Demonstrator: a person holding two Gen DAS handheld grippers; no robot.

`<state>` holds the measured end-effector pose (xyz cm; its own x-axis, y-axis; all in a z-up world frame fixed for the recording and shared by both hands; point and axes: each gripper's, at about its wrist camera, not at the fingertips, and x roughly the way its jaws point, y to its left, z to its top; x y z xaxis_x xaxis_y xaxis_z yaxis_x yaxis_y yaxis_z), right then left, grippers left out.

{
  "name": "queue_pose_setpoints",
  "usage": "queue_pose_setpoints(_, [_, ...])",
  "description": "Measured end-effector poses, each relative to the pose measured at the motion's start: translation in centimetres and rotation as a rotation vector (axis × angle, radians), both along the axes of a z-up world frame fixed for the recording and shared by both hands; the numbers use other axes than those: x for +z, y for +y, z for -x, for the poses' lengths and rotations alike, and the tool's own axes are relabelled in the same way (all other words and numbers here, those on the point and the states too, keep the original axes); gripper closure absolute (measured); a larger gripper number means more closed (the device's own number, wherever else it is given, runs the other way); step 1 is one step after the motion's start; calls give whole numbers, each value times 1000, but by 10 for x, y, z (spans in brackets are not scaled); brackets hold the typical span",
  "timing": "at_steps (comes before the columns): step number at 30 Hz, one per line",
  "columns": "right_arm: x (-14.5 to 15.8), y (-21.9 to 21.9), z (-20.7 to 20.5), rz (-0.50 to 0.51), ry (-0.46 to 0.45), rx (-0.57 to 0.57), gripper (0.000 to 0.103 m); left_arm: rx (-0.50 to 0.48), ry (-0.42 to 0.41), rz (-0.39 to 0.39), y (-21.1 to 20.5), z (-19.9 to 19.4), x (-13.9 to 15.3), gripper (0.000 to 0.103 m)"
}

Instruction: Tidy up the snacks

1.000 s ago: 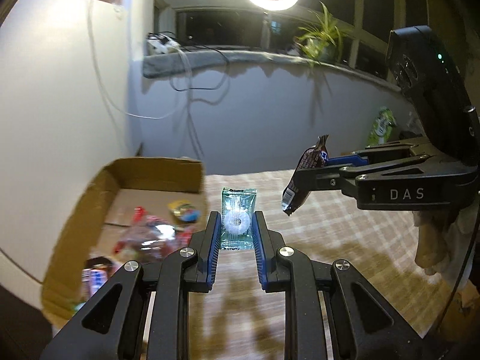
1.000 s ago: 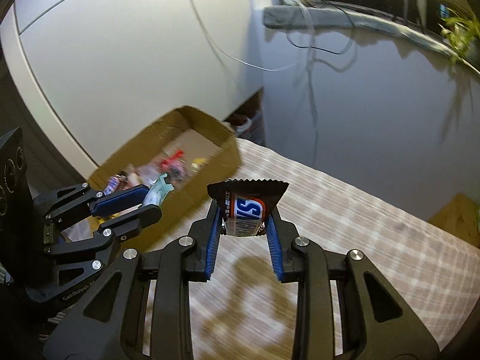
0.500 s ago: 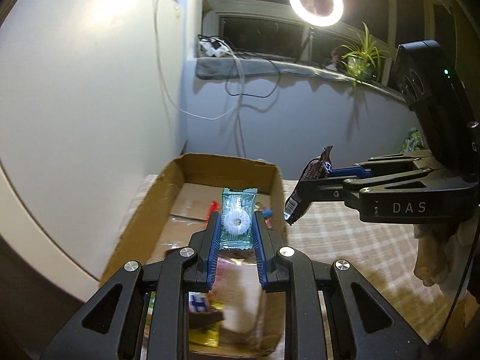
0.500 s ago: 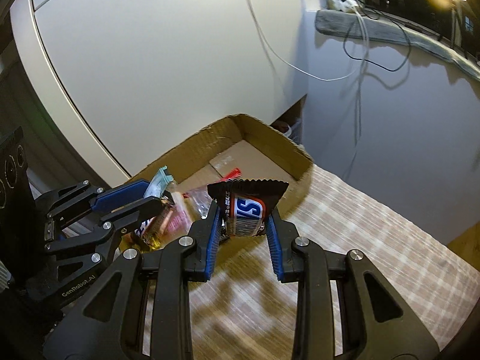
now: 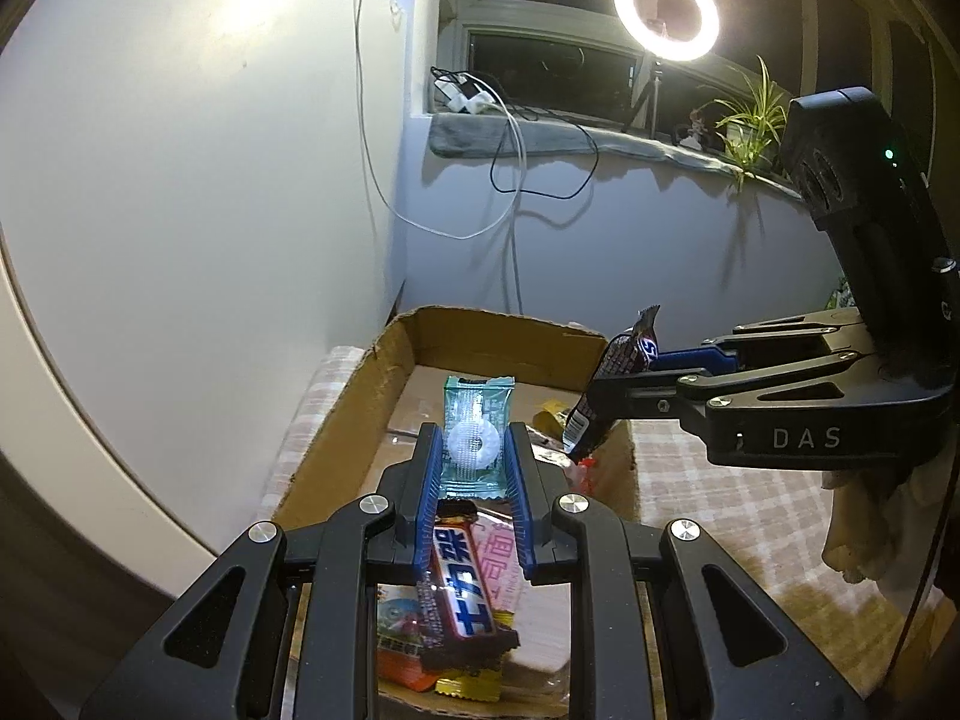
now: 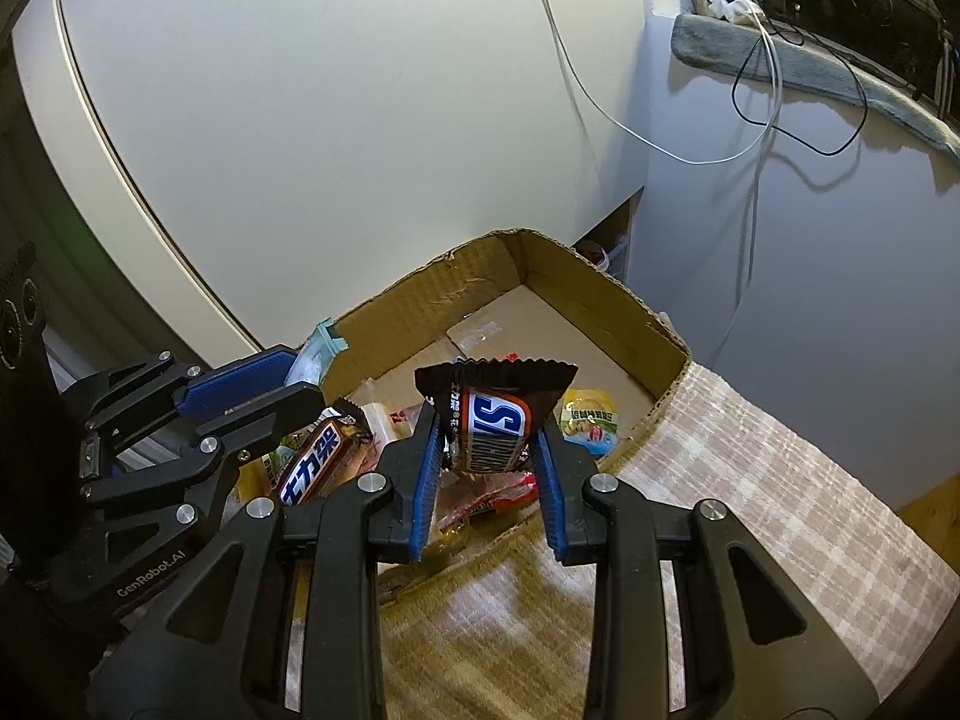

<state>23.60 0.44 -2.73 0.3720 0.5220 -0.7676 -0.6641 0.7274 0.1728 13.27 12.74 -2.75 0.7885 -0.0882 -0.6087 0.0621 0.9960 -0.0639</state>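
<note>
My left gripper [image 5: 474, 456] is shut on a green clear-wrapped mint candy [image 5: 475, 432] and holds it above the open cardboard box [image 5: 504, 330]. The left gripper also shows in the right wrist view [image 6: 282, 378]. My right gripper [image 6: 489, 438] is shut on a brown Snickers bar [image 6: 495, 420], held over the box's near right edge [image 6: 660, 408]. The right gripper and its bar [image 5: 624, 360] show at the right of the left wrist view. Several snacks lie in the box, among them a brown bar with white lettering [image 5: 462, 588] and a yellow packet [image 6: 591, 417].
The box stands on a checked cloth [image 6: 780, 510] next to a white curved wall panel [image 5: 180, 210]. Cables [image 5: 510, 180] hang from a window sill with a ring light [image 5: 666, 12] and a plant [image 5: 750, 120].
Both grippers moved left with their snacks, from over the cloth to over the box. Both stayed shut.
</note>
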Motion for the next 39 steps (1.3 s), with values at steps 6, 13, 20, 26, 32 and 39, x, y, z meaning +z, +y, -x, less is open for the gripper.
queue_pose_setpoints(6, [-5, 5, -4, 10, 1, 6, 73, 15, 6, -2, 5, -2, -4, 81])
queue_pose_setpoints(13, [-7, 9, -8, 17, -3, -5, 63, 32, 8, -8, 10, -5, -5, 73])
queue_pose_setpoints(20, [-2, 10, -6, 19, -34, -12, 36, 45, 3, -18, 12, -3, -5, 54])
queue_pose_setpoints(26, [1, 11, -5, 15, -59, -12, 24, 60, 1, -26, 14, -3, -5, 43])
queue_pose_setpoints(32, [-1, 12, -6, 18, -50, -8, 24, 65, 1, -28, 15, -2, -6, 40])
queue_pose_setpoints(39, [-4, 9, -10, 11, -38, -14, 24, 66, 4, -31, 14, -2, -6, 39])
